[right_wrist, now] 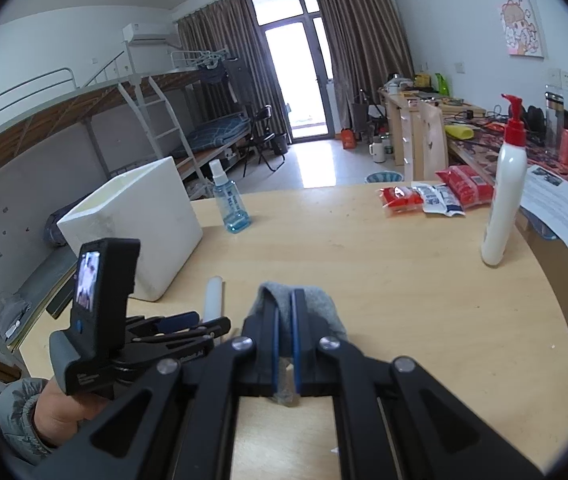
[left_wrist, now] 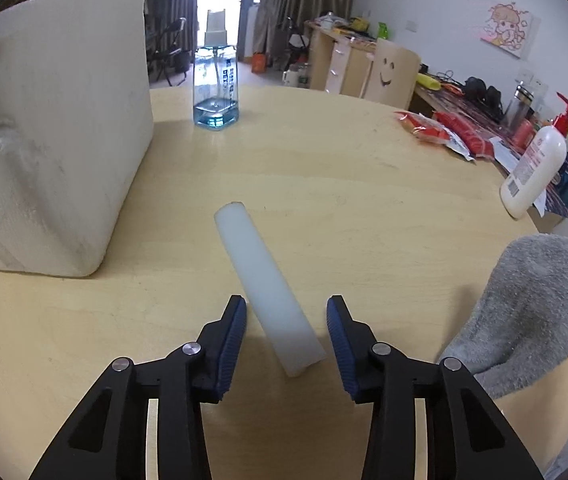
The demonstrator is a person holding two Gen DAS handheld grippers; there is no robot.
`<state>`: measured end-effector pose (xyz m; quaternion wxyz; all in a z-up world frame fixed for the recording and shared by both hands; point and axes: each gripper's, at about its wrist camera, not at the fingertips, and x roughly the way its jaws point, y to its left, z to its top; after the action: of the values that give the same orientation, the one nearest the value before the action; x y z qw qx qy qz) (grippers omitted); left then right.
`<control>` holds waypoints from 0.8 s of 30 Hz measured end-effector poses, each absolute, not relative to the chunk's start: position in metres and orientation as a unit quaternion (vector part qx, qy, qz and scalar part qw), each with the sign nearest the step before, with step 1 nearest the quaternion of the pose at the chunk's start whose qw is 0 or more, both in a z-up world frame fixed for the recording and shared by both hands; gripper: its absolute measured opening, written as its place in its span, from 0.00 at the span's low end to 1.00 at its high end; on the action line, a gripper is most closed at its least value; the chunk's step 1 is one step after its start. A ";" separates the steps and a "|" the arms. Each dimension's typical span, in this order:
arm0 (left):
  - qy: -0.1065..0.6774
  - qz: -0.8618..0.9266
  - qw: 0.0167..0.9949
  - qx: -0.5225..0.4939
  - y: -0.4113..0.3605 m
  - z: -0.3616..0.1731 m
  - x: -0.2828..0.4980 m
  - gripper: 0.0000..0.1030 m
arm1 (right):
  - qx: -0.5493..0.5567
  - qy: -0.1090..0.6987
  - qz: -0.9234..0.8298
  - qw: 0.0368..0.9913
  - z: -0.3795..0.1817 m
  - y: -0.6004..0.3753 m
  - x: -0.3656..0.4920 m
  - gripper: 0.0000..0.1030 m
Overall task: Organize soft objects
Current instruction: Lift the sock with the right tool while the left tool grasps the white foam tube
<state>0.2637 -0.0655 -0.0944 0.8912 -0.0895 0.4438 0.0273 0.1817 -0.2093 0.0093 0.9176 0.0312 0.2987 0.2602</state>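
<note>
A white foam bar (left_wrist: 268, 288) lies on the round wooden table (left_wrist: 363, 208), its near end between the fingers of my left gripper (left_wrist: 286, 312), which is open around it without touching. A grey sock (left_wrist: 531, 312) hangs at the right of the left wrist view. My right gripper (right_wrist: 285, 300) is shut on this grey sock (right_wrist: 319, 312) and holds it above the table. The left gripper (right_wrist: 188, 326) and the foam bar (right_wrist: 214, 298) also show in the right wrist view, to the left. A white foam box (left_wrist: 52, 132) stands at the left.
A blue spray bottle (left_wrist: 216, 84) stands at the table's far side beside the foam box (right_wrist: 140, 224). A white lotion pump bottle (right_wrist: 503, 196) and red snack packets (right_wrist: 435, 196) sit at the right. A cluttered desk and bunk beds lie beyond the table.
</note>
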 end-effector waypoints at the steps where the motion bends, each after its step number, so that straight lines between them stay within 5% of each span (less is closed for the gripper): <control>1: 0.441 0.032 0.893 -0.088 -0.067 -0.094 0.264 0.42 | 0.031 0.299 0.262 0.917 0.009 -0.210 0.182 0.07; 4: 0.440 0.040 0.893 -0.091 -0.071 -0.095 0.263 0.41 | 0.033 0.298 0.269 0.915 0.008 -0.213 0.181 0.07; 16: 0.425 0.079 0.897 -0.090 -0.074 -0.095 0.260 0.13 | 0.034 0.295 0.293 0.909 0.008 -0.213 0.182 0.07; 24: 0.397 0.061 0.912 -0.085 -0.069 -0.083 0.246 0.10 | 0.031 0.291 0.293 0.910 0.012 -0.212 0.179 0.07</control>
<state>0.2465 -0.0686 -0.0830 0.9116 -0.0853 0.3975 0.0610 0.1791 -0.2125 0.0116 0.9101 0.0312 0.2912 0.2933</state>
